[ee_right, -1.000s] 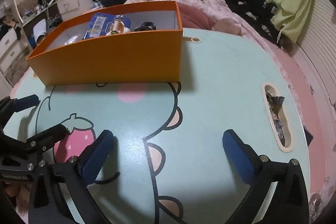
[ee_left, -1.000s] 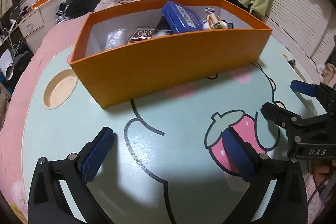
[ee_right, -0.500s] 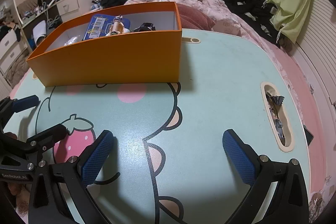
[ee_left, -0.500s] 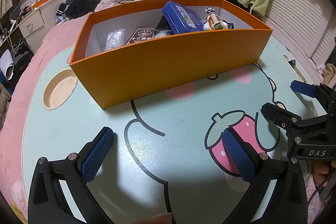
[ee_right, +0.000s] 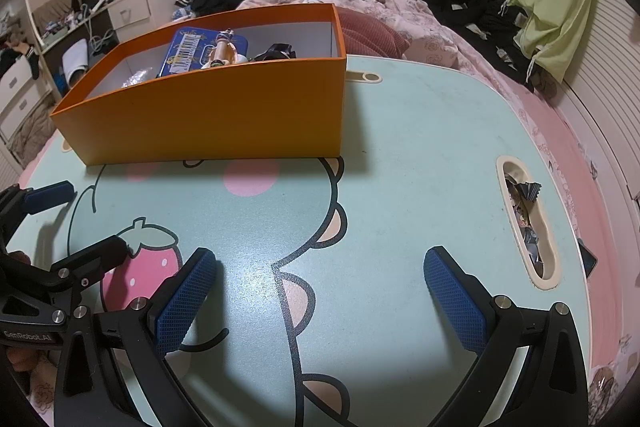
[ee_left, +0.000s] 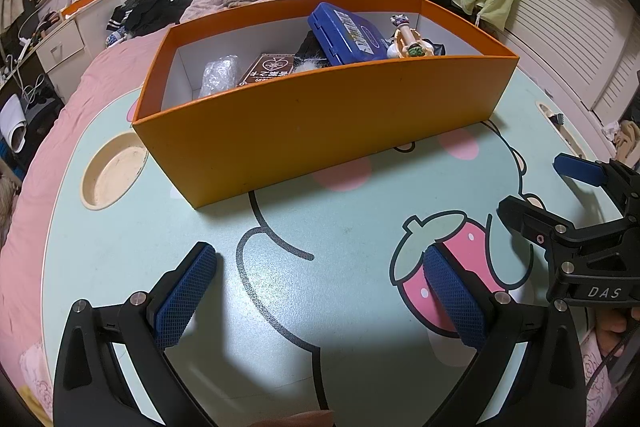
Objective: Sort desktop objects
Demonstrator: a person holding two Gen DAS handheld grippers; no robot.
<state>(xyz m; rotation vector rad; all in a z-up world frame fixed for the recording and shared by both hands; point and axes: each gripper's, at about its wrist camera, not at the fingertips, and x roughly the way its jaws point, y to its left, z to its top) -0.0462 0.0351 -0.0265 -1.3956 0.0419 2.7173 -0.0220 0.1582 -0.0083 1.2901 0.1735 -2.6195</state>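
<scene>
Left gripper: jaws spread wide, nothing between the blue pads, held above the mint cartoon-print table on the near side of the orange box. Right gripper: likewise spread and empty, also near side of the box, toward its right end. The box stands on the table's far half and holds a blue case, a small figurine, a dark card pack and a clear plastic bag. A round recess lies just left of the box.
</scene>
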